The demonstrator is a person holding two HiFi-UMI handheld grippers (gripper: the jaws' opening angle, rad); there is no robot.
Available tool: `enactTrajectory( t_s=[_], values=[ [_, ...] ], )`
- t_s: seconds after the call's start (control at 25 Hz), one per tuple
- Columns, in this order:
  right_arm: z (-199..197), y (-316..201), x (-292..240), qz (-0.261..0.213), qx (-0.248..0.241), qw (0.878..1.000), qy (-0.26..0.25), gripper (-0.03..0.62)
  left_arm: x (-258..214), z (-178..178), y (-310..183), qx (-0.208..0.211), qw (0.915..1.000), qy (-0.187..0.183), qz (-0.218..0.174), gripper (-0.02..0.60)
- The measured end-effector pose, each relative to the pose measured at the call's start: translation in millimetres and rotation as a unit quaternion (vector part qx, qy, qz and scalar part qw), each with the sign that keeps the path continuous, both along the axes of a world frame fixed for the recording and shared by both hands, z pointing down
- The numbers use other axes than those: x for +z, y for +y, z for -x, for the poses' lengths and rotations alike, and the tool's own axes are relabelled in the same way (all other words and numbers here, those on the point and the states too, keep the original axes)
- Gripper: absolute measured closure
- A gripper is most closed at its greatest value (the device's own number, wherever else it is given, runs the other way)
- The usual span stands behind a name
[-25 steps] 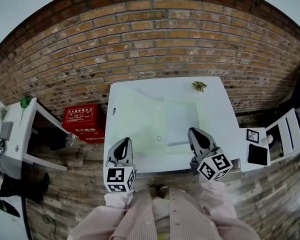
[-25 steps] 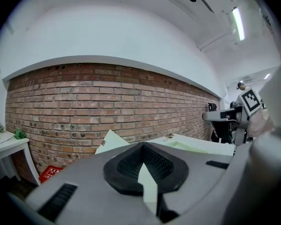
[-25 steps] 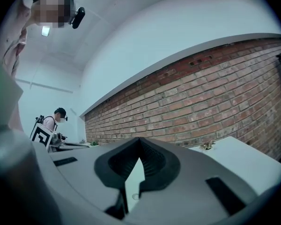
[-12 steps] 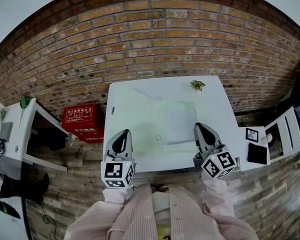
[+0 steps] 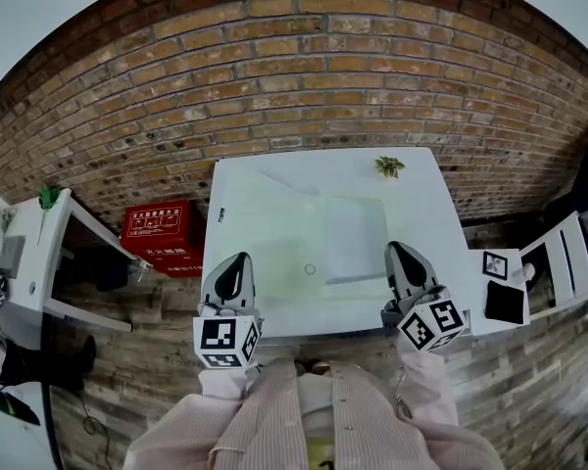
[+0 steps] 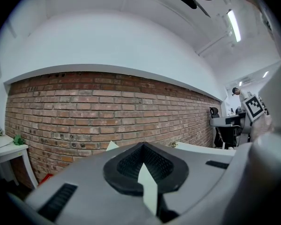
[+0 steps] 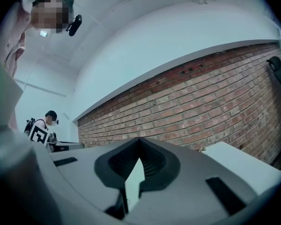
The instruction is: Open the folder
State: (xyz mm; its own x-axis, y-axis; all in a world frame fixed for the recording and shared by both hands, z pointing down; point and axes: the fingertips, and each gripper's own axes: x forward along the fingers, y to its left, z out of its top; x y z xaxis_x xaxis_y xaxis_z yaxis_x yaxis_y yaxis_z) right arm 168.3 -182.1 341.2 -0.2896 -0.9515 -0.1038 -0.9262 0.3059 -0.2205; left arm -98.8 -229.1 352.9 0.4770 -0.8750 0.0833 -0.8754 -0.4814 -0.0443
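Two grippers hang level over the near edge of a square white table (image 5: 426,199), each on the end of a pale pink striped sleeve (image 5: 223,390). The left gripper (image 5: 238,260) has its jaws pressed together, tips meeting in a point, with nothing caught between them. The right gripper (image 5: 395,249) stands the same way, closed tight and empty. A cube with black-and-white square markers (image 5: 225,343) sits at the rear of each.

The pale green translucent plastic folder (image 5: 274,228) lies flat on the table, ahead of both grippers and filling most of the span between them. In the head view its near left part falls under the left gripper's tip, though whether they touch cannot be judged. Its right edge runs just to the left of the right gripper's tip. A white paper sheet (image 5: 356,235) shows in the folder's right half, ahead of the right gripper and slightly to its left.

Further ahead of the right gripper, a small green leafy sprig (image 5: 389,167) rests near the table's far edge. A red rectangular box (image 5: 162,240) stands on the wooden plank floor (image 5: 157,380), off to the left of the left gripper. A red brick wall (image 5: 304,86) rises beyond both.
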Motion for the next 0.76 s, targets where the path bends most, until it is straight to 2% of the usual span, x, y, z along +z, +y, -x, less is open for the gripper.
enactTrajectory(
  t_s=[0.76],
  values=[
    [-16, 0, 12, 0.011, 0.010, 1.000, 0.004, 0.591, 14, -8, -9, -0.001, 0.9998, -0.006, 0.020, 0.588]
  ],
)
